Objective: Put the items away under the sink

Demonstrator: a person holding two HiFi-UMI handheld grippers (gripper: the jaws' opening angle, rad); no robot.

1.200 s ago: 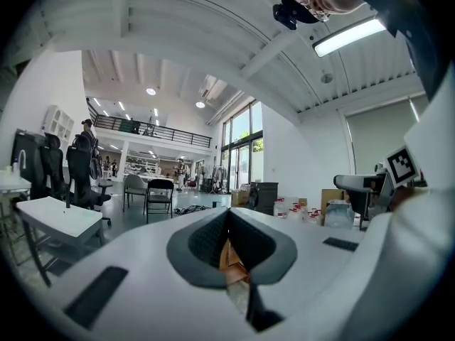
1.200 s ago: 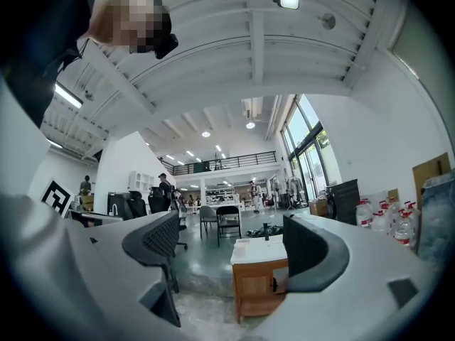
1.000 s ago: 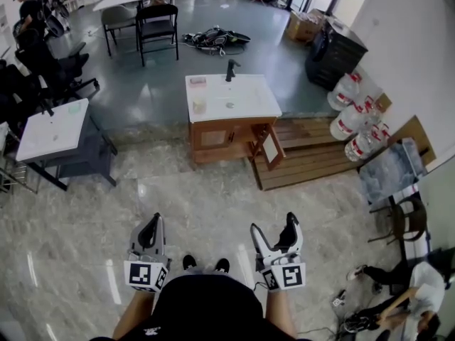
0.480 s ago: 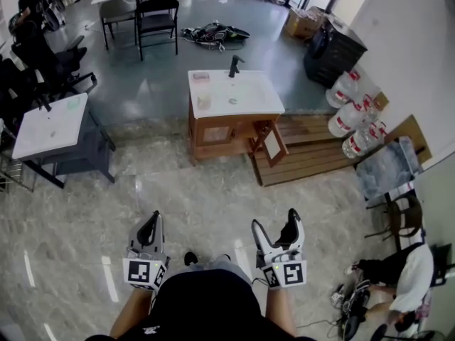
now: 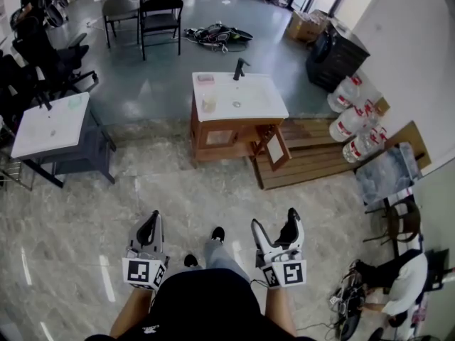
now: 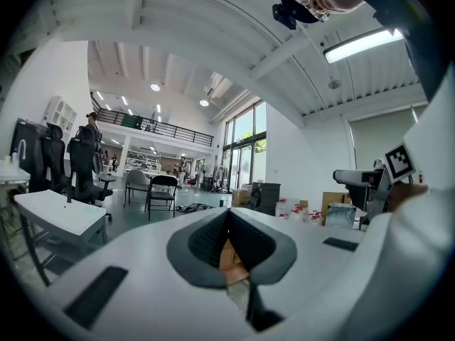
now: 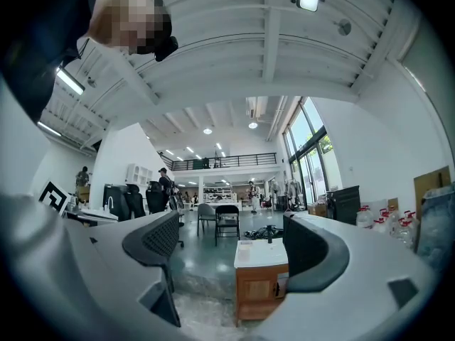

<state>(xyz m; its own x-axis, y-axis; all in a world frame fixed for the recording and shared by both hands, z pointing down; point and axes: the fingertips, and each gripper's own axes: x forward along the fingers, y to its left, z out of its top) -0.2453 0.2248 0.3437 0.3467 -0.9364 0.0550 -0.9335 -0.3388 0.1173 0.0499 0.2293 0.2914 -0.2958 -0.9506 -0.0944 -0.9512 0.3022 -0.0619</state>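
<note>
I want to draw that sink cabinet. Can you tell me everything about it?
The sink cabinet has a white top with a basin and a black tap at its far edge. Underneath is a brown wooden box with its left door shut and its right door swung open. A small pale container and a pinkish one sit on the top's left side. It stands on the floor, beside a wooden platform.
</note>
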